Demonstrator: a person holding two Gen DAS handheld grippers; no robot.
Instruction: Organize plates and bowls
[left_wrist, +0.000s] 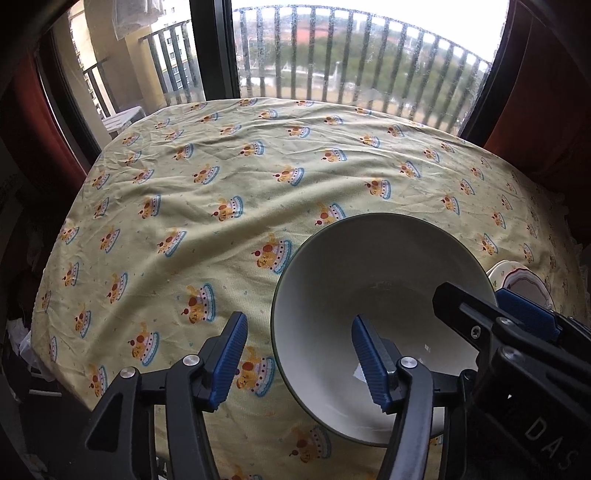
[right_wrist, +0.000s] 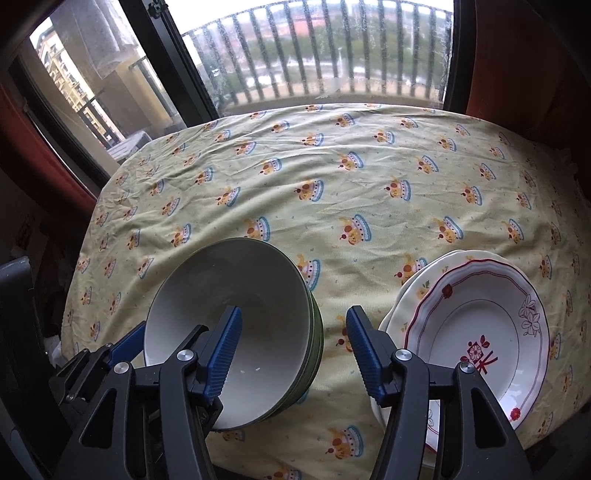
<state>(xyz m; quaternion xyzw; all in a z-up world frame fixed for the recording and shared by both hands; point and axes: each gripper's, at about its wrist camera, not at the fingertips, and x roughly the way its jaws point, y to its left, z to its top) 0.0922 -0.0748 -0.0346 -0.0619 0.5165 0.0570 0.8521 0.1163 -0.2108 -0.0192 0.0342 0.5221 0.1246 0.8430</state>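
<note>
A: Left gripper (left_wrist: 299, 354)?
B: Jaws spread wide, nothing held; one finger hangs over the bowls (left_wrist: 380, 295), the other outside their rim.
A: Right gripper (right_wrist: 293, 350)?
B: Also spread, empty, between the nested bowls and the stacked plates (right_wrist: 476, 332).
A: Setting?
B: All on the yellow tablecloth (right_wrist: 332, 177), near edge. Window (left_wrist: 332, 48) beyond.

A table draped in a yellow cake-print cloth (right_wrist: 332, 155) fills mid-frame. Stacked green bowls (right_wrist: 236, 317) sit lower left on it. Stacked floral plates (right_wrist: 476, 332) sit lower right.
</note>
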